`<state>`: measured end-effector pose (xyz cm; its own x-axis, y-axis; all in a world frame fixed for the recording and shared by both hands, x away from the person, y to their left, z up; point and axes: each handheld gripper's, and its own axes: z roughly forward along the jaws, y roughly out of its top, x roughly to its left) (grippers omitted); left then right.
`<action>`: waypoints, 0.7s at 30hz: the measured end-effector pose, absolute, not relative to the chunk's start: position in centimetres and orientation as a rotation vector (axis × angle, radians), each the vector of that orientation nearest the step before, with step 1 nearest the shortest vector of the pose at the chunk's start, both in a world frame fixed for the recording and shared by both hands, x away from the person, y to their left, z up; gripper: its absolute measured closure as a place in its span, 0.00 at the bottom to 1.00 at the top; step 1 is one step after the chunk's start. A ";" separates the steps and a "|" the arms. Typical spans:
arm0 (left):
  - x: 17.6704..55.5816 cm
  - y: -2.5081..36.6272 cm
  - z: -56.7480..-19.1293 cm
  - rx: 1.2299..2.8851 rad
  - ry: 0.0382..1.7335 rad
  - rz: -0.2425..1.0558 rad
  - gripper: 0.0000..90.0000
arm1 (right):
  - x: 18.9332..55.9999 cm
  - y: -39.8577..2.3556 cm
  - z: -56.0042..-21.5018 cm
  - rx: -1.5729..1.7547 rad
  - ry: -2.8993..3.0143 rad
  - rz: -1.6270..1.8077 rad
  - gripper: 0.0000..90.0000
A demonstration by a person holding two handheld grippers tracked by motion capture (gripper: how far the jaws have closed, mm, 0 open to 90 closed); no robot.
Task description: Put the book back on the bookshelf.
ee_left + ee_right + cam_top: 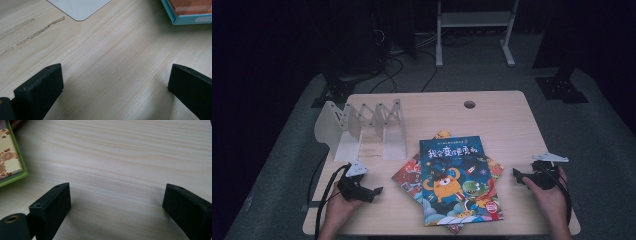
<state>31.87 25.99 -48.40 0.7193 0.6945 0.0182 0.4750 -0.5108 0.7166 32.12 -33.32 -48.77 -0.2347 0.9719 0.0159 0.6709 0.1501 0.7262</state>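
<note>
A stack of picture books lies in the middle of the wooden table [502, 120]. The top book [457, 180] has a blue cover with an orange monster, and a red book [408, 176] sticks out beneath it on the left. My left gripper [376, 191], held in a hand, rests left of the stack and points at it. Its jaws stand open over bare wood [115, 75], with a blue book corner [190, 12] ahead. My right gripper [517, 175] rests right of the stack, open over bare wood [116, 195], beside a green-edged book corner [11, 160].
A white folding book rack [362, 127] stands at the back left; its base corner [77, 8] lies ahead of the left gripper. A cable hole [469, 104] is near the far table edge. A metal frame [474, 30] and cables are on the dark floor behind.
</note>
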 end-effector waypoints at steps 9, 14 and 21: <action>31.9 26.0 -48.4 2.208 0.882 0.396 0.00 | 32.1 -33.3 -48.8 1.563 1.971 0.863 0.08; 31.9 26.0 -48.4 2.208 0.882 0.396 0.00 | 31.8 -33.2 -48.7 1.557 1.966 0.869 0.15; 31.9 26.0 -48.4 2.209 0.881 0.396 0.00 | 31.8 -33.0 -48.5 1.552 1.968 0.873 0.26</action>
<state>31.89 25.98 -48.40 0.7200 0.6938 0.0184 0.4746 -0.5115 0.7163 31.77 -33.05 -48.45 -0.2393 0.9708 0.0149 0.6629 0.1521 0.7331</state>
